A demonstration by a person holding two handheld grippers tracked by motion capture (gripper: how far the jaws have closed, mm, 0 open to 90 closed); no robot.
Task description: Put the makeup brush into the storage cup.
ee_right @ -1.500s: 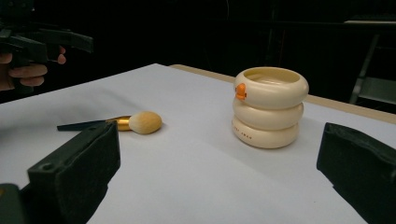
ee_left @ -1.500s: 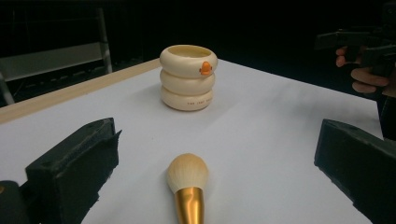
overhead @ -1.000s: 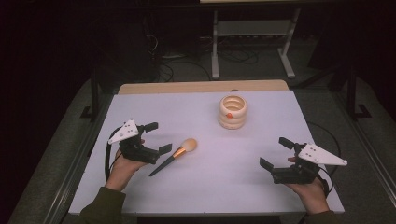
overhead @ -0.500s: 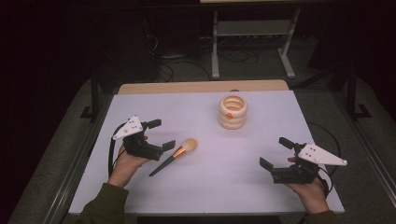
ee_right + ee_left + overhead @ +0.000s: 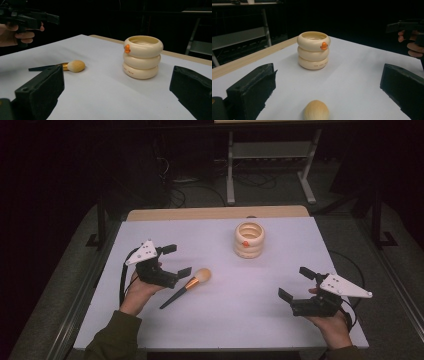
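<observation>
table: white top, wooden far edge, bare save for two items. cream holder: three stacked rings with a small orange mark, upright, open at the top, stood toward the far middle, well apart from both claws. left gripper: held low over the near left of the table, jaws spread wide, nothing between them. right gripper: held low at the near right, jaws likewise wide apart and empty, well clear of everything. makeup brush: lay flat on the table, dark handle toward the near left, gold ferrule, pale bristle head toward the holder; sat just beside the left gripper's lower jaw, not touching so far as could be told; seen in the left gripper view low and centred between the two open jaws, holder farther ahead. step judged in hand: approach to the brush with the left gripper, grasp not yet made. next move judged to call for: lowering the open jaws astride the handle or ferrule, closing squarely, then lifting; likely destination the holder, bristles up, though that was only a guess from the layout. risk judged: a thin round handle flat on the table could roll or slip out of a shallow pinch.
</observation>
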